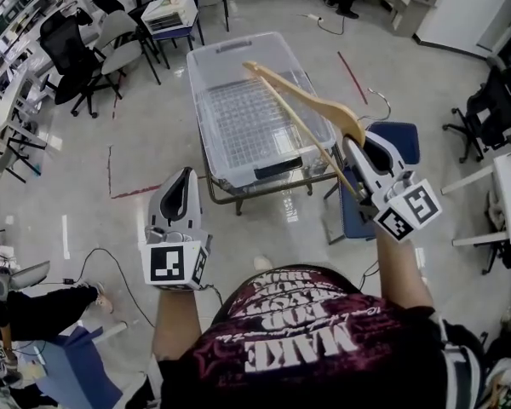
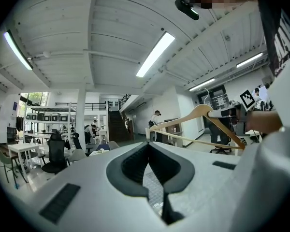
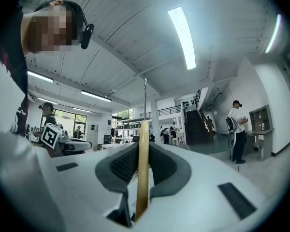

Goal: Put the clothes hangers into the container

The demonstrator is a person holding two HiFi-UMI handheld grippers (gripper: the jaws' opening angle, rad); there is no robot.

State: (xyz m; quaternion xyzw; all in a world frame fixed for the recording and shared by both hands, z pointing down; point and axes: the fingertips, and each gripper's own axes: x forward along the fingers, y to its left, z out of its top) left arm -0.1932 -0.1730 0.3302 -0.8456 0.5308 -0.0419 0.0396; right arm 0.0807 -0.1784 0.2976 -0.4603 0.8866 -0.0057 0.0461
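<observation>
A clear plastic container (image 1: 193,83) stands on a metal stand ahead of me, and nothing is visible inside it. My right gripper (image 1: 351,145) is shut on a wooden clothes hanger (image 1: 302,100), and the hanger's far end reaches over the container's open top. In the right gripper view the hanger's wood (image 3: 142,173) stands upright between the pads of that gripper (image 3: 142,145). My left gripper (image 1: 187,174) hangs left of the container, shut with nothing in it (image 2: 148,145). The left gripper view shows the hanger (image 2: 195,116) off to the right.
Black office chairs (image 1: 68,45) and a blue chair with a white box (image 1: 172,11) stand at the back left. Another blue chair (image 1: 396,139) sits right of the container. A cable (image 1: 111,267) lies on the floor. A desk (image 1: 507,186) is at right, and a person (image 1: 34,309) sits at lower left.
</observation>
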